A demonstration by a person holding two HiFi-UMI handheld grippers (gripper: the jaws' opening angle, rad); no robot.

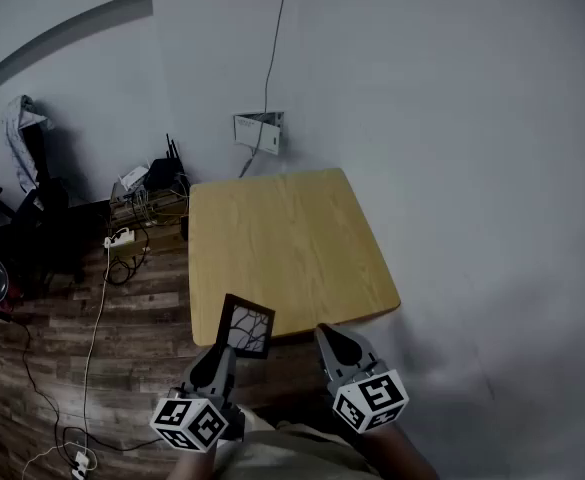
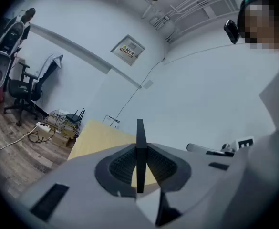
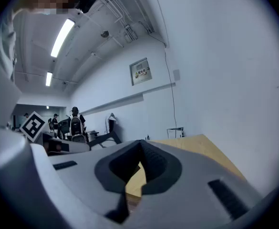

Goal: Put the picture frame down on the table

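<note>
We hold the picture frame (image 1: pixel 247 326) pinched edge-on between the left gripper (image 1: pixel 220 356) jaws. This looks like the carry step, with the table (image 1: pixel 282 238) just ahead of the jaws. Right gripper (image 1: pixel 334 340) jaws are together and empty. Next move, as we judge it: reach forward, lower it flat, let go.

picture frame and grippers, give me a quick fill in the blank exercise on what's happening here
1. Of the left gripper and the right gripper, the one clamped on the picture frame is the ___ one.
2. The right gripper's jaws are together with ___ between them.
3. The table, on which the frame does not yet lie, has a bare top of light ___.

Missing words: left; nothing; wood
</note>
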